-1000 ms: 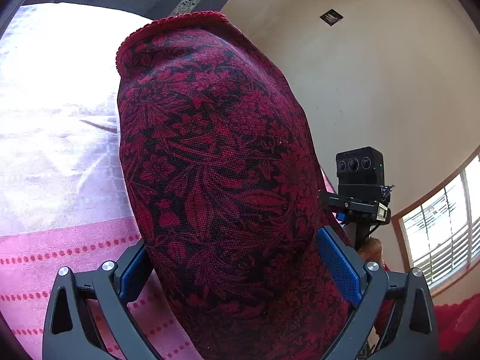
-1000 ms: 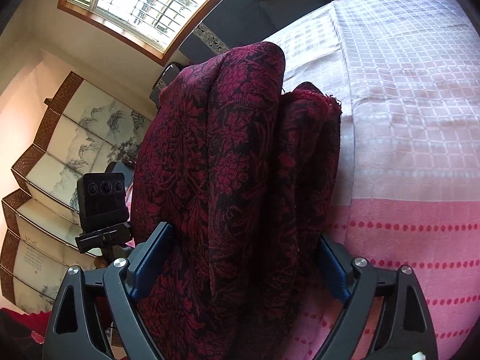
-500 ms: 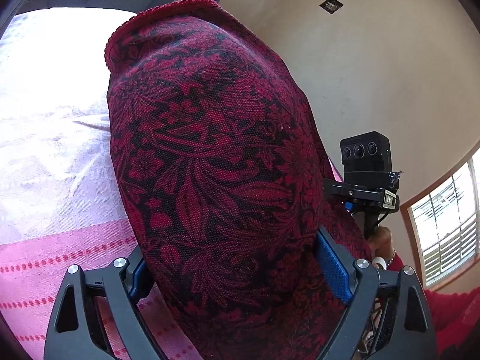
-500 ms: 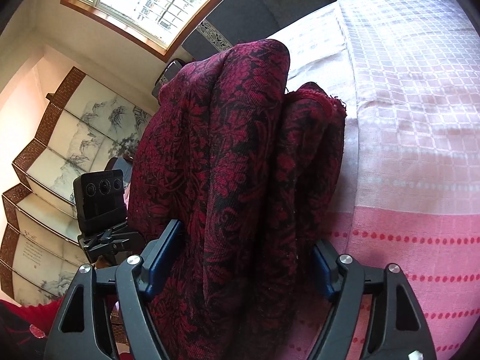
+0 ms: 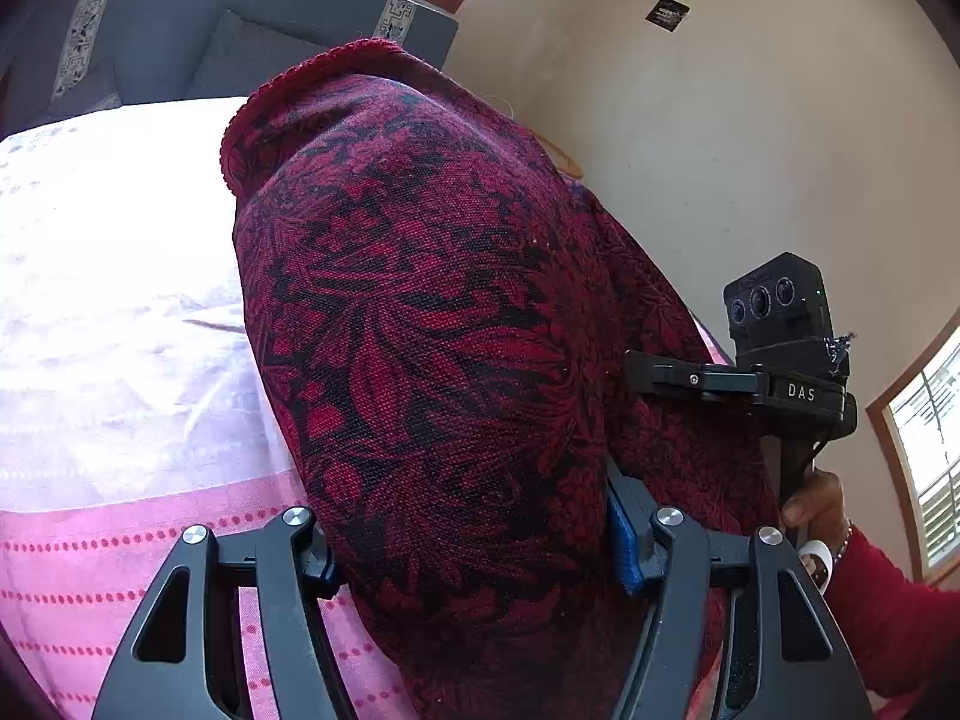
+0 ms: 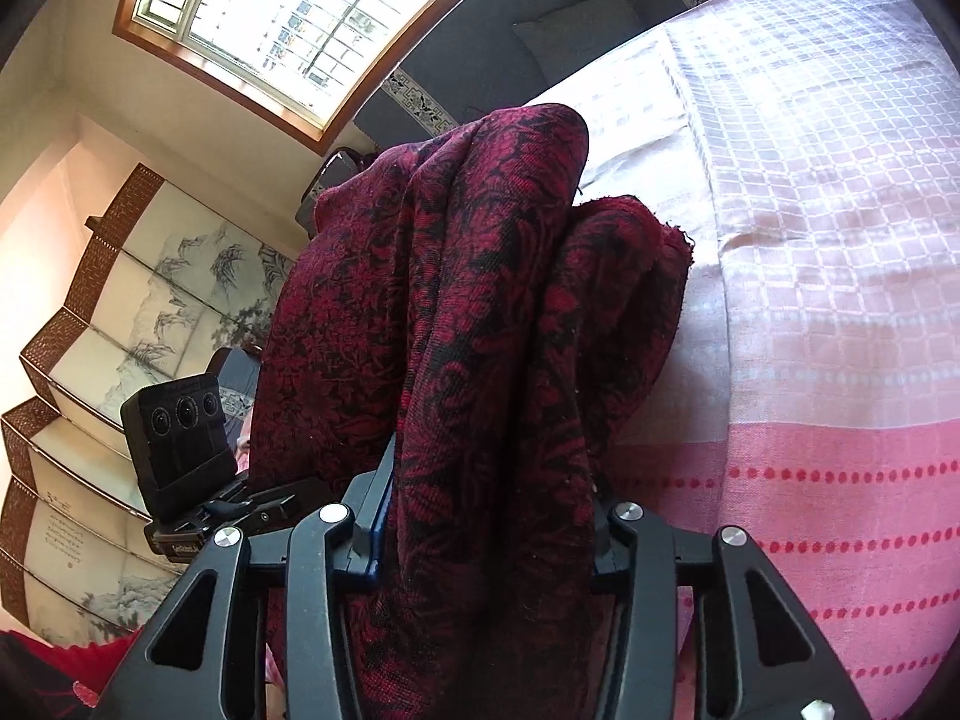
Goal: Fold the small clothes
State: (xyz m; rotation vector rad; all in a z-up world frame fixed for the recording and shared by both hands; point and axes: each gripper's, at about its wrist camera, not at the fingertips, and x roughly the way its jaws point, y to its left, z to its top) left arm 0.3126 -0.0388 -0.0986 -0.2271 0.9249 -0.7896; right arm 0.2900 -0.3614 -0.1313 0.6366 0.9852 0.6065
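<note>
Garment (image 5: 444, 360) between both closing jaws, folding screen (image 6: 120, 300) in right view only, hand (image 5: 810, 498) in left

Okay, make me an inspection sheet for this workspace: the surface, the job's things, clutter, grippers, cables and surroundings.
Surface: bed under a pink and white checked bedspread with dotted pink stripes near the camera.
Job's things: one dark red and black floral woven cloth, bunched in folds and draped between both grippers.
Clutter: nothing seen.
Grippers: left gripper and right gripper both closing, each with the cloth between its jaws; a hand in a red sleeve holds the right one's handle.
Cables: nothing seen.
Surroundings: wood-framed window, folding screen with ink landscape paintings, dark grey headboard with patterned trim, cream wall.
</note>
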